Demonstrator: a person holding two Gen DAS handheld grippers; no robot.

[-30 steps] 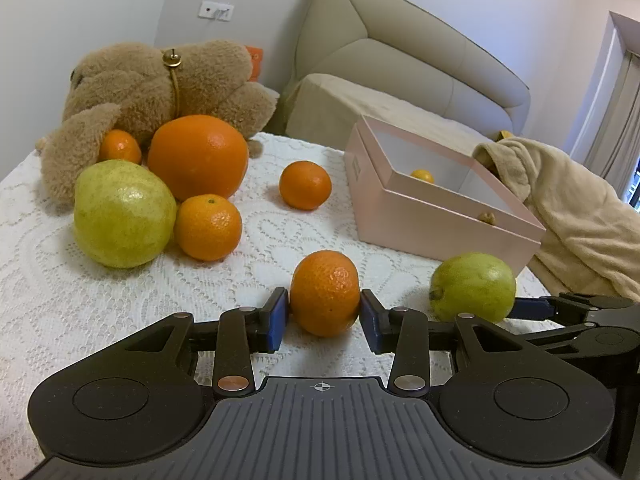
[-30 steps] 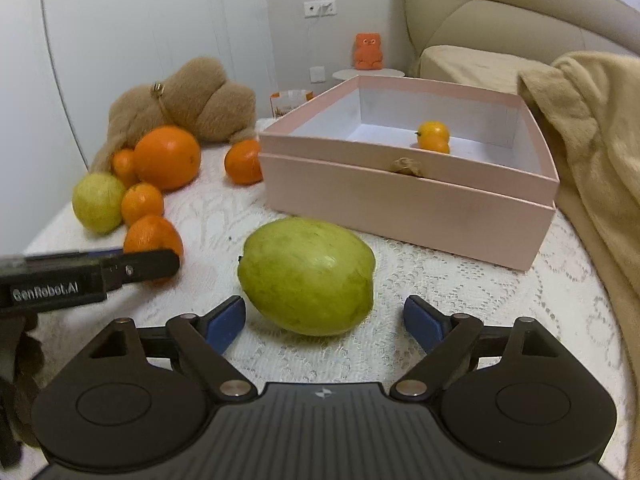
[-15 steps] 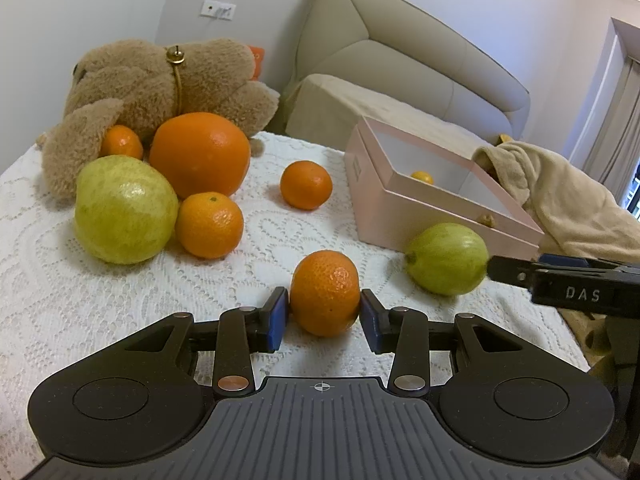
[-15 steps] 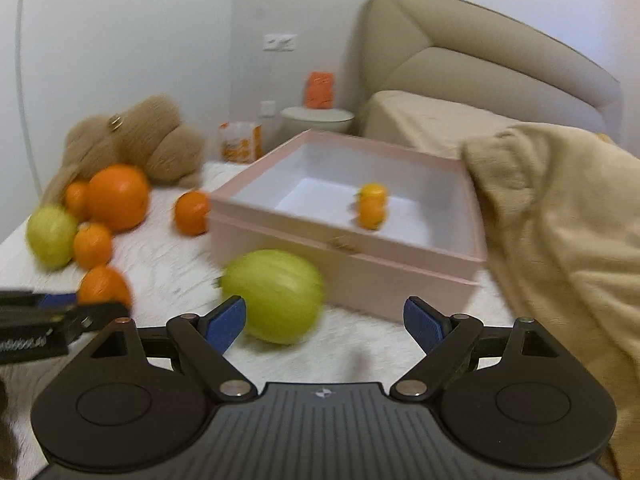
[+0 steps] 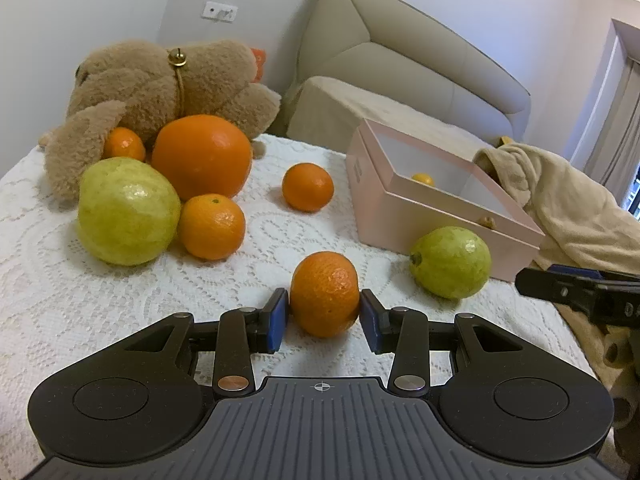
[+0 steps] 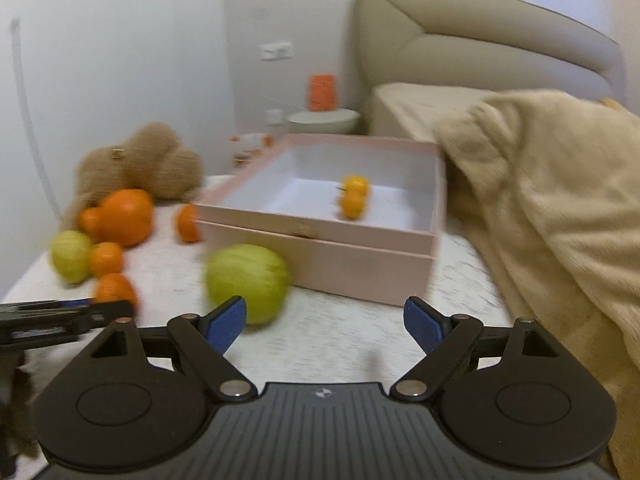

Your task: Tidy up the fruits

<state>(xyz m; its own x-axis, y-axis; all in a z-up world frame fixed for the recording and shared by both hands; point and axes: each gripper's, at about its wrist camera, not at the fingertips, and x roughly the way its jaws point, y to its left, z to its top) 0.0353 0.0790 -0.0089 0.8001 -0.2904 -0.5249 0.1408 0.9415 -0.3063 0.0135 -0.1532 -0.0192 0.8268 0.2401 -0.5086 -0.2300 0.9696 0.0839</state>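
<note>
Both left gripper (image 5: 323, 316) pads seemingly clamp tangerine (image 5: 325, 294); right gripper (image 6: 325, 322) gapes empty.

Left gripper (image 5: 324, 316): matte black body, ribbed dark-grey top plate at bottom centre with a small white crosshair mark. Two rounded black housings at lower left and lower right, each with a shallow circular recess. Black linkage arms, silver pivot pins; the lower left pin looks copper-toned. Blue pads (image 5: 277, 320) on black fingers.

Right gripper (image 6: 325, 323): same build, ribbed plate with a small white emblem, silver pivot screws, blue textured pads (image 6: 421, 323). In the left wrist view its black finger shows at right edge, blue strip on top, small screws on the side.
</note>
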